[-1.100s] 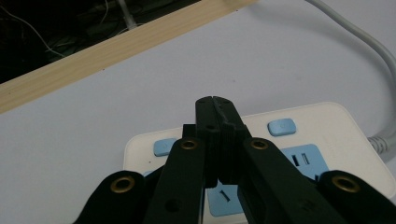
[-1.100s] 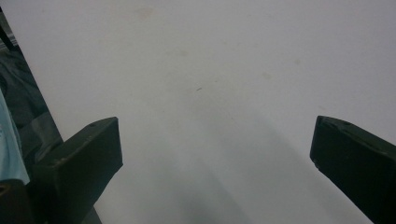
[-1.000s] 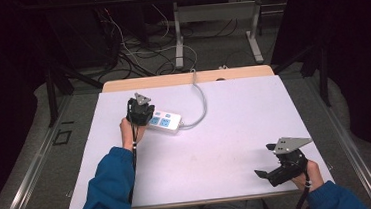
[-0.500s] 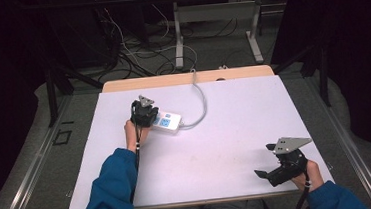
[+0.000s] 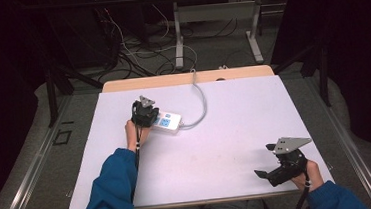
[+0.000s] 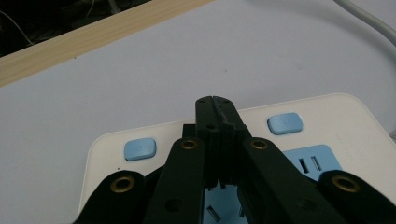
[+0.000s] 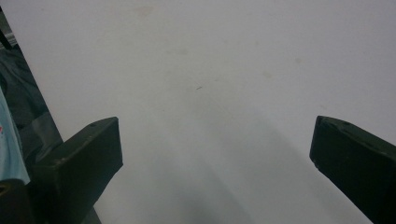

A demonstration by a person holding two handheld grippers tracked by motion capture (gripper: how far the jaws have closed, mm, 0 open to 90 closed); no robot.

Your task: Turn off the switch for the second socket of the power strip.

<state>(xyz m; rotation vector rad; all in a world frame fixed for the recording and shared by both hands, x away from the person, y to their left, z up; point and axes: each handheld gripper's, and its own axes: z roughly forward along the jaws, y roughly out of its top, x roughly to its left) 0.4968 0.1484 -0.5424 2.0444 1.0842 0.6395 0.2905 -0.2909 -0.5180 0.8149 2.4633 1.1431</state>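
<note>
A white power strip [image 5: 169, 121] with blue sockets lies on the white table top [image 5: 226, 131], left of centre. Its grey cable [image 5: 201, 103] curves back over the far edge. My left gripper [image 5: 144, 112] stands over the strip's left end. In the left gripper view, the strip [image 6: 336, 112] shows two blue buttons [image 6: 139, 149] and a blue socket [image 6: 310, 163]. The left gripper [image 6: 215, 103] has its jaws pressed together, with nothing between them, and its tips point between the buttons. I cannot tell whether they touch the strip. My right gripper [image 5: 266, 171] rests at the front right, open and empty.
A wooden table edge [image 5: 186, 78] runs along the back of the white top. Behind it on the floor stand a desk frame [image 5: 217, 26] and loose cables. The right gripper [image 7: 215, 154] has its jaws wide apart over bare white table top [image 7: 233, 70].
My left gripper has shifted slightly to the right, further over the strip's left end. The right gripper has stayed where it was.
</note>
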